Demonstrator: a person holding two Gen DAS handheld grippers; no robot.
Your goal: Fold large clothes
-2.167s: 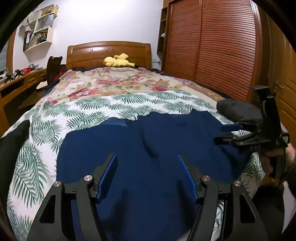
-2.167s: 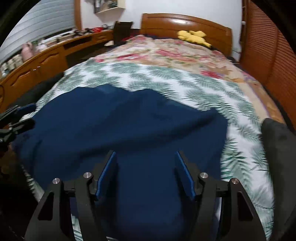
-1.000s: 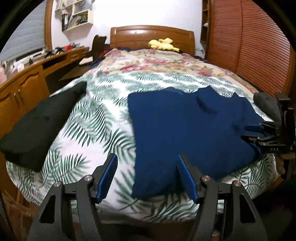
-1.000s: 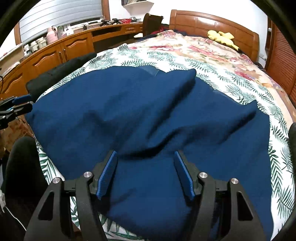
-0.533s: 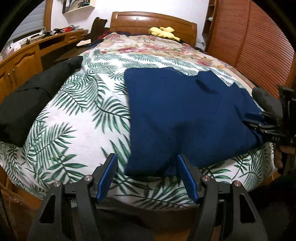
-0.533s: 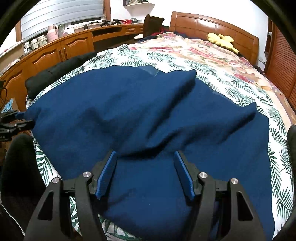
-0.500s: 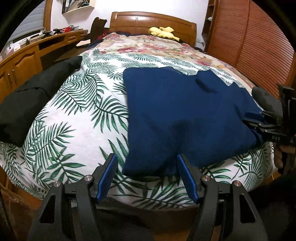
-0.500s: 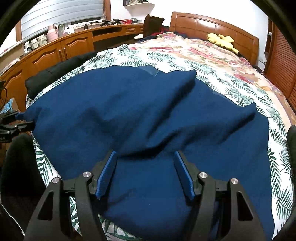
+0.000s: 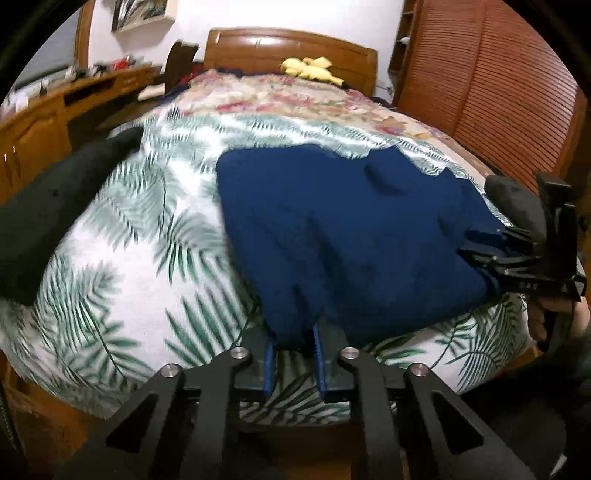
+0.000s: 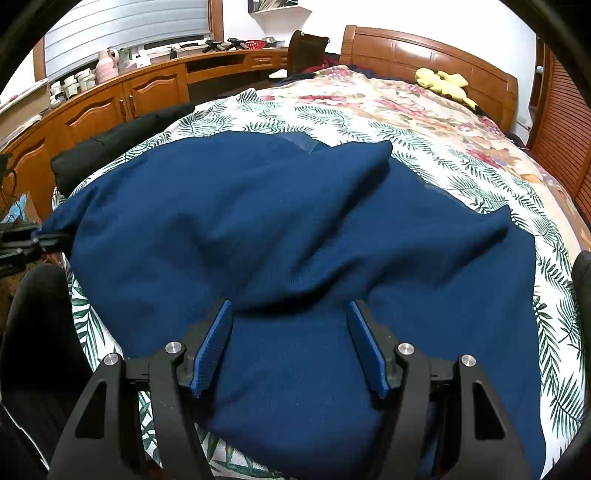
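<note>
A wooden bed [image 10: 517, 206] with a curved headboard [image 10: 424, 51] fills the room, spread with a palm-leaf cover and a floral one behind. Slatted wooden wardrobe doors [image 9: 491, 85] line one side; a long wooden desk with cupboards [image 10: 122, 99] runs along the other, under window blinds [image 10: 122, 26]. The wall shelf [image 9: 140, 14] seems to hold books, though blurred.

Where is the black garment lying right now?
In the left wrist view, the black garment lies along the bed's left edge, left of the blue garment, beside the wooden cabinets.

No legible text, label, brand or number anywhere in either view
</note>
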